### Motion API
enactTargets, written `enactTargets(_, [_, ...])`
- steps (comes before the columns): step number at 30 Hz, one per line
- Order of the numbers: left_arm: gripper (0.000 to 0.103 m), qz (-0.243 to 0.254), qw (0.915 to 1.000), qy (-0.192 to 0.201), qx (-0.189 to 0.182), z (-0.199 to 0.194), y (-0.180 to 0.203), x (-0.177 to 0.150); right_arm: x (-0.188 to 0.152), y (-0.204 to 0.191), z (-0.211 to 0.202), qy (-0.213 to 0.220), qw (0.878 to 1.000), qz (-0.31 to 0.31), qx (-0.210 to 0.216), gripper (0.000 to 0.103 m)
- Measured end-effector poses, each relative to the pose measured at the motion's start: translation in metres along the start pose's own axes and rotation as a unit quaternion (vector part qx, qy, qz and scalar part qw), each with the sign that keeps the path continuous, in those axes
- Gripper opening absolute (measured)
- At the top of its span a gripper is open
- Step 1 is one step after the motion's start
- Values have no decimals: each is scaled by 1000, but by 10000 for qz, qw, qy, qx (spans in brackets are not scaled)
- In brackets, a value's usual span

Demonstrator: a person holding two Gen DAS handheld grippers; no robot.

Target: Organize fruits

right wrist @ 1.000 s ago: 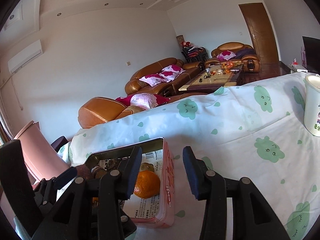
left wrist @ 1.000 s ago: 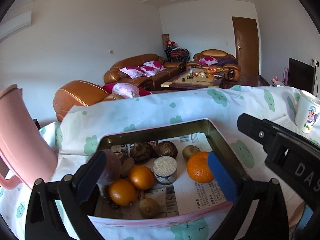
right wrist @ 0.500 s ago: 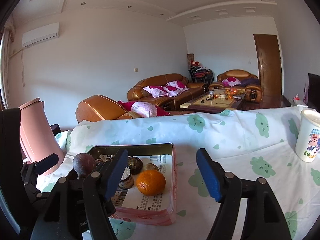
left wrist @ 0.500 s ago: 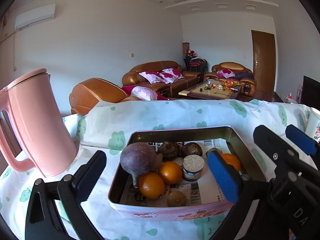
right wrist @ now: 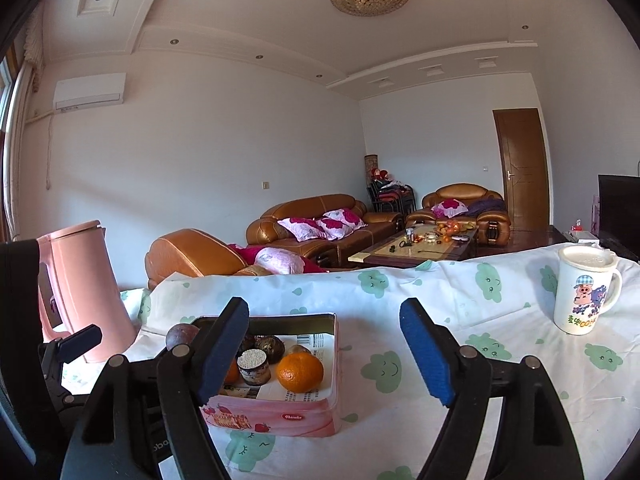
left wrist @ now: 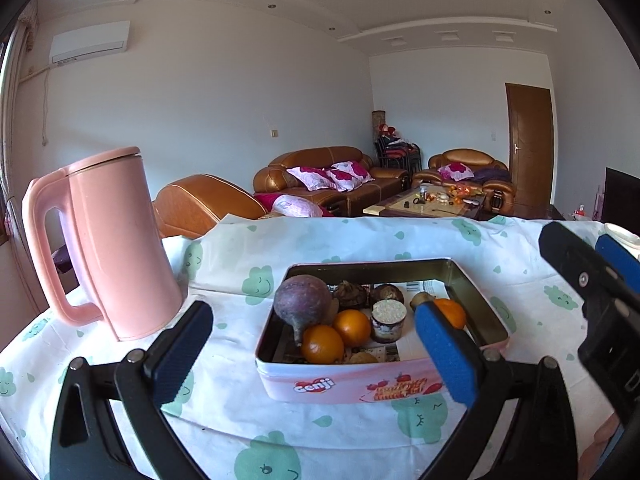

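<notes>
The pink rectangular metal tin [left wrist: 384, 382] stood on the desk, which was covered by a white cloth printed with green clouds [left wrist: 224, 396]. Inside the tin, on newspaper lining, lay a dark purple round root [left wrist: 303, 304], two oranges side by side [left wrist: 338, 336], a third orange [right wrist: 300, 372] apart at the right side, a small jar with a grainy pale lid [left wrist: 389, 321] between them, and two dark brown knobbly items [left wrist: 368, 294] at the back wall.

The left tongs [left wrist: 314, 354] hung in front of the tin's near wall, blue pads wide apart, holding nothing. The right tongs [right wrist: 324, 354] hung just right of the tin, likewise spread wide and empty; their left finger [right wrist: 222, 354] screened part of the tin's contents in the right wrist view.

A tall pink plastic kettle [left wrist: 108, 240] stood on the desk left of the tin, near it but not touching. A white lidded mug with a cartoon pig [right wrist: 584, 290] stood well apart on the right.
</notes>
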State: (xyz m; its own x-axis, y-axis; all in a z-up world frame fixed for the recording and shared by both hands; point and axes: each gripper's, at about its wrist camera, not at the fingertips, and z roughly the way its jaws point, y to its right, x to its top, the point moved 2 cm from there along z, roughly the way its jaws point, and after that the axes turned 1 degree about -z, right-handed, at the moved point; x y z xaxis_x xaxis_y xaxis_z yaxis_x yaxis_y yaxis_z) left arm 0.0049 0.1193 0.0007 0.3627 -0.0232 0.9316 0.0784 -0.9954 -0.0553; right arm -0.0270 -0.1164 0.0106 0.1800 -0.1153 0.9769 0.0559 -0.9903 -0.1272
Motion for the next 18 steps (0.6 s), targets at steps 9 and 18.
enactTargets(9, [103, -51, 10000, 74, 21, -7, -4, -2, 2, 6, -16, 286, 9994, 190, -71, 85])
enactTargets(18, [103, -26, 10000, 84, 16, -9, -3, -3, 1, 8, -18, 259, 9993, 241, -121, 85])
